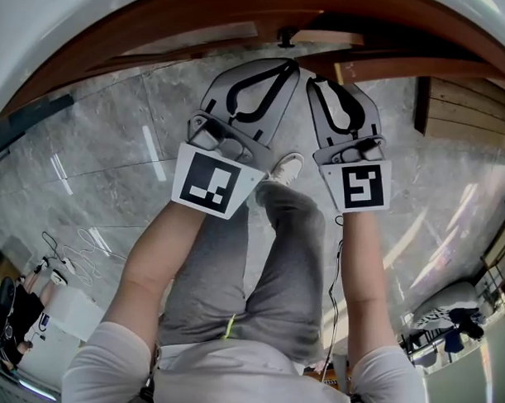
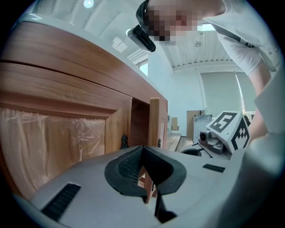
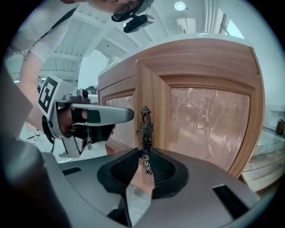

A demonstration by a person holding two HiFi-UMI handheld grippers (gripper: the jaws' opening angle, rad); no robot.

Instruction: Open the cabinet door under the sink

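Handle [image 3: 145, 127] partly hidden inside right tool [image 3: 144, 152] clamped on it; left tool [image 2: 142, 148] pressed together, empty.

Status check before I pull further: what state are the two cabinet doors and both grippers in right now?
Right cabinet door: ajar, its edge standing out from the cabinet.
Left cabinet door: closed.
Right gripper: shut on the ornate door handle.
Left gripper: jaws together, gripping nothing.
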